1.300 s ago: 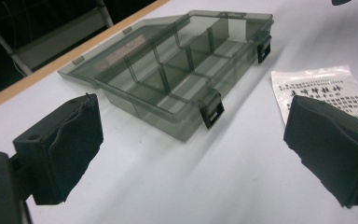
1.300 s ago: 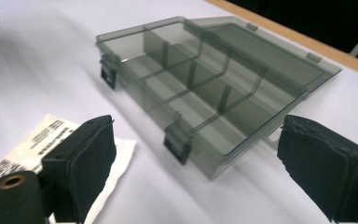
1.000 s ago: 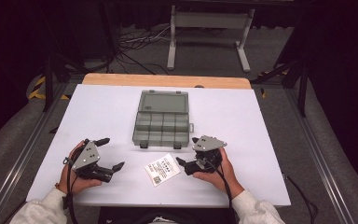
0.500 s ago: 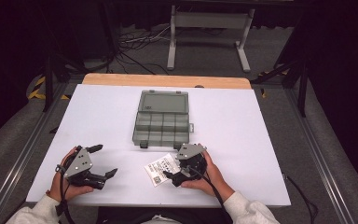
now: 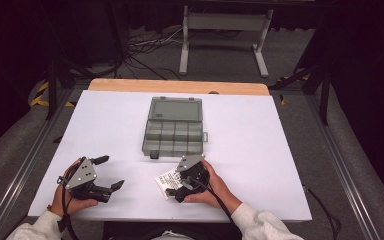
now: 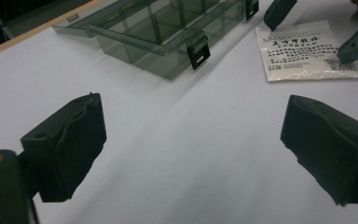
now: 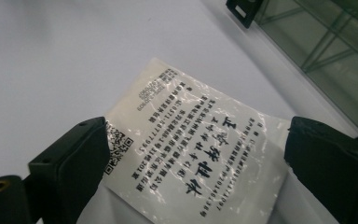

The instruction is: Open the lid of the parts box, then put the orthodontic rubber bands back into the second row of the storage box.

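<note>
Your right gripper (image 7: 193,154), jaws apart, is straddling the flat, glossy clear packet (image 7: 191,158) printed with black text and a QR code. Your left gripper (image 6: 191,149) is resting with jaws apart.

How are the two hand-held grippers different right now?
The right gripper is lowered over the white printed packet, its jaws straddling it; the left gripper has only bare white table between its jaws. The right sits nearer the open grey organizer box. Both are open.
</note>
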Tool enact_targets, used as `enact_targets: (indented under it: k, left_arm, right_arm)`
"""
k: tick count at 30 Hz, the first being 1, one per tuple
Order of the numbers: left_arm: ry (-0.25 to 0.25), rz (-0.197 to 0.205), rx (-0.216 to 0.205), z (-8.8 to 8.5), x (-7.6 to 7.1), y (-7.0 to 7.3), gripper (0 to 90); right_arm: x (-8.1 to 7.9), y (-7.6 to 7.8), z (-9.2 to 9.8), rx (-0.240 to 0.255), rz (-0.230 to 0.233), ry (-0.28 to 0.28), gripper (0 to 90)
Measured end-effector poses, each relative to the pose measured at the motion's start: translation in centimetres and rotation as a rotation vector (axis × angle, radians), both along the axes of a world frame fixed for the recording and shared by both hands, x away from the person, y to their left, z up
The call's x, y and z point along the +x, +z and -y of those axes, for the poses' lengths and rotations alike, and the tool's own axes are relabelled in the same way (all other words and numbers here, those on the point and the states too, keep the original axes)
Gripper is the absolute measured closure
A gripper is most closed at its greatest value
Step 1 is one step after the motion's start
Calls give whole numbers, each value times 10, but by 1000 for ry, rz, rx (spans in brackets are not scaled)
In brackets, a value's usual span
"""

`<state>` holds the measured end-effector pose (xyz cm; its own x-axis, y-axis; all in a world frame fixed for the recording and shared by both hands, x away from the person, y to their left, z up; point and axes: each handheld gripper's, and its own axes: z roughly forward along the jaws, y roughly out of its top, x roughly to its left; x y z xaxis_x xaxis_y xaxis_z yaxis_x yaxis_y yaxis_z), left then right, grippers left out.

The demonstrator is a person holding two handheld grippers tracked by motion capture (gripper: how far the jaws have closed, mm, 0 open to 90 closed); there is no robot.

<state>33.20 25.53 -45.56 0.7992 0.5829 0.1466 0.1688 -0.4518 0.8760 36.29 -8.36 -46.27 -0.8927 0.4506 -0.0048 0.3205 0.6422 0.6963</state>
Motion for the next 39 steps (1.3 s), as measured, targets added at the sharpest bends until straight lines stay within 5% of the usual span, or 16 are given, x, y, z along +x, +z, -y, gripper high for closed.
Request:
enact_targets:
  k: [8, 16, 24, 31, 39]
  left_arm:
    - [2, 0, -14, -1, -1, 1, 85]
    - [-5, -10, -19, -1, 2, 0, 110]
    - [-8, -22, -27, -3, 2, 0, 114]
    - [10, -31, -36, -5, 5, 0, 111]
    - [10, -33, -43, -4, 6, 0, 101]
  right_arm:
    - [1, -2, -2, -22, 2, -58, 37]
    - [-2, 0, -3, -35, 13, -25, 145]
    - [-8, 4, -4, -23, 21, 33, 424]
    - [-14, 5, -5, -15, 45, 79, 789]
    - [-15, 5, -2, -9, 79, 110, 852]
